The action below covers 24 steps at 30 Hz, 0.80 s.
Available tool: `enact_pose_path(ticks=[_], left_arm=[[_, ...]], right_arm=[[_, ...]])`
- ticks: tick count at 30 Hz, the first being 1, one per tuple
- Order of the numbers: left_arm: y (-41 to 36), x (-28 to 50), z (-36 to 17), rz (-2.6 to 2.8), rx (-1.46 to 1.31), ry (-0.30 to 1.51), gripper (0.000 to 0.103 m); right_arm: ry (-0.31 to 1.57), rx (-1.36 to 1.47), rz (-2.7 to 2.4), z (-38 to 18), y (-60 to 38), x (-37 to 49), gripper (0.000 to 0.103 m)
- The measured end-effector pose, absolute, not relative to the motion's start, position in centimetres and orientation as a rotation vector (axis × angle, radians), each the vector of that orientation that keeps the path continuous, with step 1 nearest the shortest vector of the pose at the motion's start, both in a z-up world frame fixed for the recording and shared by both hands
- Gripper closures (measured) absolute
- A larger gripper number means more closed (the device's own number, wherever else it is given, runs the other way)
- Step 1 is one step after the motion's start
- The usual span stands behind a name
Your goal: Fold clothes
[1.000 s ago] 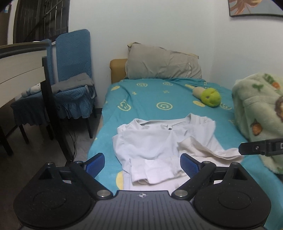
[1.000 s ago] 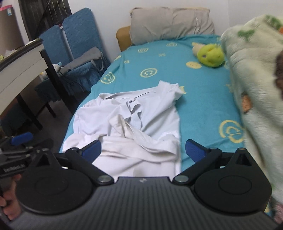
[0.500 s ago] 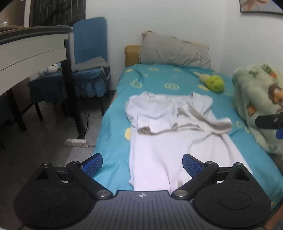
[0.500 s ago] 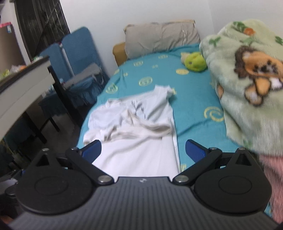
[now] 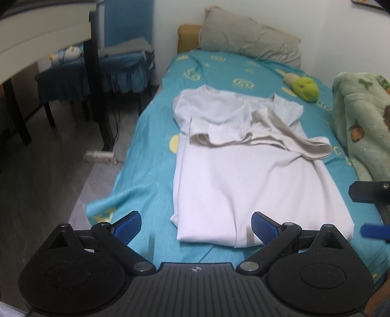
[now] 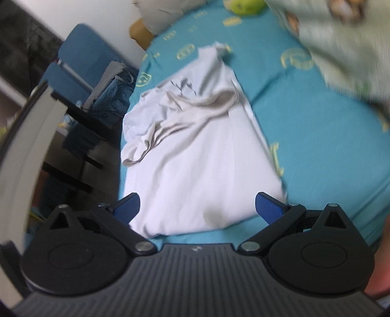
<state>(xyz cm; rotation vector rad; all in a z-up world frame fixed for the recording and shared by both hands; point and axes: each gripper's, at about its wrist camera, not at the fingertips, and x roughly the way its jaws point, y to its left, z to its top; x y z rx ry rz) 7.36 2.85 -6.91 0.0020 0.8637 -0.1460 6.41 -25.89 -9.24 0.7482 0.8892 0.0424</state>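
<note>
While I hovered: both pairs of fingers spread, empty.
Shirt (image 5: 253, 175): flat on bed (image 5: 151, 156), sleeves folded in.
Risk: left gripper (image 5: 196, 225) or right gripper (image 6: 197, 207) snagging one layer at the hem, I judged, undoing the fold.

Bed with teal sheet (image 5: 151, 151) against white wall (image 5: 316, 22); grey pillow (image 5: 248, 46) at head; blue chair (image 5: 121, 65), grey floor (image 5: 43, 170) alongside.

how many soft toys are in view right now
2: a green plush toy on the bed sheet beyond the white shirt, and a small blue-and-white plush on the blue chair left of the bed. Others may be hidden.
</note>
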Motion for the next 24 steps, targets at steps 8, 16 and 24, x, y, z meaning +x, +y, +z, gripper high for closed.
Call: enact_pose_path(ticks=[8, 16, 24], left_arm=[[3.0, 8.2, -7.9, -0.142, -0.035, 0.922, 0.005], [2.9, 8.7, -8.4, -0.136, -0.065, 0.956, 0.005], [3.1, 9.0, -8.8, -0.146, -0.099, 0.984, 0.005]], right_arm=[[1.019, 1.085, 0.118, -13.7, -24.8, 6.3, 0.001], [0.944, 1.131, 0.020, -14.7, -24.8, 6.6, 0.008], [0.850, 1.215, -0.134, -15.6, -28.1, 6.7, 0.041]])
